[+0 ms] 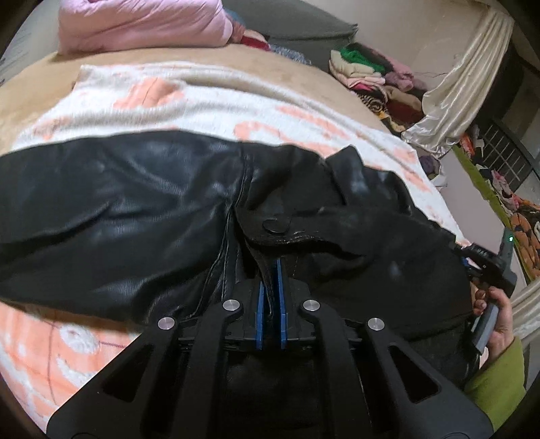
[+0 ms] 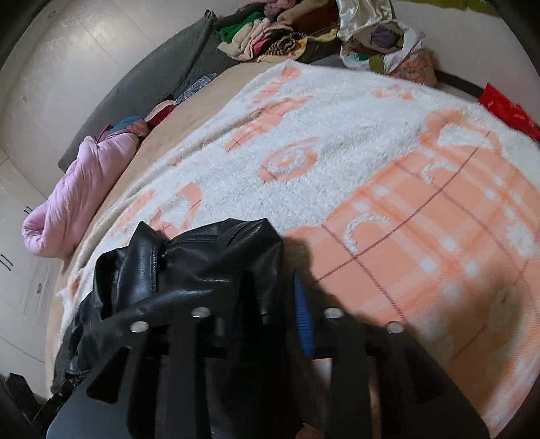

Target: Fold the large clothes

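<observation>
A black leather jacket (image 1: 118,209) lies across a white and orange blanket (image 1: 209,98) on the bed. My left gripper (image 1: 271,270) is shut on the jacket's front edge, just below a round snap button (image 1: 274,225). The right gripper shows at the right edge of the left wrist view (image 1: 482,266), at the jacket's far end. In the right wrist view, my right gripper (image 2: 270,297) has jacket leather (image 2: 189,270) bunched between its fingers, with one blue pad (image 2: 302,314) showing. Its left finger is hidden by the leather.
A pink quilted bundle (image 1: 141,23) lies at the bed's head, also in the right wrist view (image 2: 77,196). Piles of folded clothes (image 1: 371,74) and a cream satin curtain (image 1: 452,91) stand past the far bed edge. A red bag (image 2: 506,108) sits at the blanket's right.
</observation>
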Demonstrator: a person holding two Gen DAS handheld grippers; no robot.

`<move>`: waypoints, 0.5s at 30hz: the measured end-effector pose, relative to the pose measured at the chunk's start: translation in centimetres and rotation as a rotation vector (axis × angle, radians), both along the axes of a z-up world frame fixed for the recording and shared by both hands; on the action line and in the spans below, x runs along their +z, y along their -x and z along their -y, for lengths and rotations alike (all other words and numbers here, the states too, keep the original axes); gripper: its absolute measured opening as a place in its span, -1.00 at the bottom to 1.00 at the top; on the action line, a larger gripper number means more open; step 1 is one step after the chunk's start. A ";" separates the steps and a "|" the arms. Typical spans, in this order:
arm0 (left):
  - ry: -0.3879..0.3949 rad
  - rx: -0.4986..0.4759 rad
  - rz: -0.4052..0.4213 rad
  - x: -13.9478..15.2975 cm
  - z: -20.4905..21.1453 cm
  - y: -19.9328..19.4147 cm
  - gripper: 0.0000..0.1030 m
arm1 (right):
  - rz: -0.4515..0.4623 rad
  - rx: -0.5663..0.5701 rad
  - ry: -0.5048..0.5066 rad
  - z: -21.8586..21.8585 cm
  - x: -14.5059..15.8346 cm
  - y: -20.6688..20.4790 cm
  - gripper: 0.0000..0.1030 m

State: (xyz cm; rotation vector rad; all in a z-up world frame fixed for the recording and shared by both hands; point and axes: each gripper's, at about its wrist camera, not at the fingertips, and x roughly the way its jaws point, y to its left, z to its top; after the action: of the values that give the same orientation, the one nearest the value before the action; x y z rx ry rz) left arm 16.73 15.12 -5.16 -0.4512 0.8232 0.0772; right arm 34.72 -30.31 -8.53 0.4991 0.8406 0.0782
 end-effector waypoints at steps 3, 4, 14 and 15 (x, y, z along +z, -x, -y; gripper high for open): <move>-0.020 -0.005 0.012 0.7 0.1 0.5 -0.89 | 0.040 -0.020 0.064 -0.1 1.4 0.9 -0.01; -0.024 0.000 0.018 1.1 0.1 0.7 -0.84 | 0.065 -0.022 0.099 -0.1 2.0 1.5 0.09; -0.153 0.051 0.064 4.9 0.7 2.5 -0.67 | 0.218 0.127 0.241 -4.3 5.8 5.5 0.28; -0.161 0.038 0.073 5.4 1.3 2.6 -0.62 | 0.216 0.154 0.239 -4.8 5.8 5.7 0.28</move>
State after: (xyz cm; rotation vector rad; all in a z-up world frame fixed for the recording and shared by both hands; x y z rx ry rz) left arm 14.15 13.86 0.21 -0.3157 0.7304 0.1606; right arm 28.98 -25.51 -2.77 0.1965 0.6642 0.1680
